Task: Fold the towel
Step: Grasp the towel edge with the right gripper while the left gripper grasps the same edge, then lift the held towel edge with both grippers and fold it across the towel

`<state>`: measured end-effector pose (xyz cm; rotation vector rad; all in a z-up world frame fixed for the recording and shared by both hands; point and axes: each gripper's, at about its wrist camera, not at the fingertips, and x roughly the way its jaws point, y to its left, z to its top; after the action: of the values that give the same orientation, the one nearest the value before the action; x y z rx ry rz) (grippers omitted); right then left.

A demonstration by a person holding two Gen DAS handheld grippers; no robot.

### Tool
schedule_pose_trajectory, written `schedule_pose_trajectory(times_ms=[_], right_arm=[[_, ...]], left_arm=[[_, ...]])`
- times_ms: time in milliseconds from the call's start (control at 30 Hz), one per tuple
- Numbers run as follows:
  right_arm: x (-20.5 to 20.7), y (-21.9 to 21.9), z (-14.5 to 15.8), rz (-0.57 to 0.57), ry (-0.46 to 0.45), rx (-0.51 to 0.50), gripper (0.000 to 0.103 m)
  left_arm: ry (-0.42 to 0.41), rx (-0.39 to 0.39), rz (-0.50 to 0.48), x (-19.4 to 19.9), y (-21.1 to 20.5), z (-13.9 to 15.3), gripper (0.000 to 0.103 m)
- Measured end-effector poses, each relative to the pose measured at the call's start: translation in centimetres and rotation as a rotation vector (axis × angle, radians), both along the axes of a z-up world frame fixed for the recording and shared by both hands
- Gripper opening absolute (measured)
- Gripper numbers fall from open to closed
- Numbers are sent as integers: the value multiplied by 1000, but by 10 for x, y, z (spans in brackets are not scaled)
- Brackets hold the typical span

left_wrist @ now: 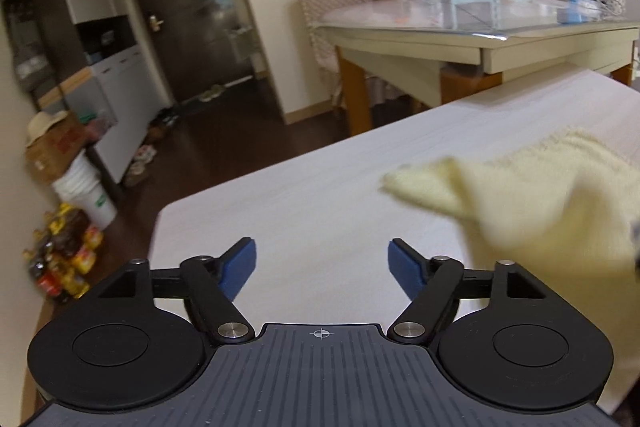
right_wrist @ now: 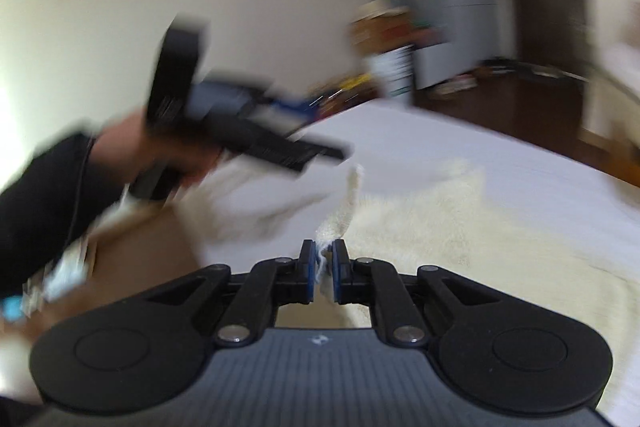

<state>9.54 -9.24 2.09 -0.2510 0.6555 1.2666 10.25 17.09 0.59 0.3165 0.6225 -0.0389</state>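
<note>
My right tongs [right_wrist: 324, 261] are clamped on a corner of the towel [right_wrist: 460, 227]; my left tongs [left_wrist: 322, 265] are spread, nothing between them. Towel is pale yellow terry, half rumpled on the white bench [left_wrist: 320, 195]. Reads light, limp, grippy, so I'd pinch corners or hem; mid-cloth will just bunch.

bare table [left_wrist: 280, 211] left, towel [left_wrist: 540, 195] right
</note>
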Motion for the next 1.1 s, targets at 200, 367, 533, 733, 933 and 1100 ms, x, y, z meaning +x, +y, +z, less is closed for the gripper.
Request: schedule_pose_trajectory(times_ms=[200,367,533,733,933,1100], right_arm=[[-7,8,-12,61,42,-29,9],[-11,12,-12,134,-2,-74,10],[-26,23,-16,231,-151,-148,10],[-53,47,-30,294,-315,-205,10],[-69,63,-44,335,-413,-238,10],[-67,37,-30,260,-400,-168,21]], left_arm=[[10,88,-287,-58,-9,-5,74],[57,201,-596,-78,-41,-10,61],[104,197,-784,-72,-51,-1,57],[181,175,-914,-51,-58,9,47],[304,174,-937,-39,-61,1,10],[298,180,-897,-57,-53,0,7]])
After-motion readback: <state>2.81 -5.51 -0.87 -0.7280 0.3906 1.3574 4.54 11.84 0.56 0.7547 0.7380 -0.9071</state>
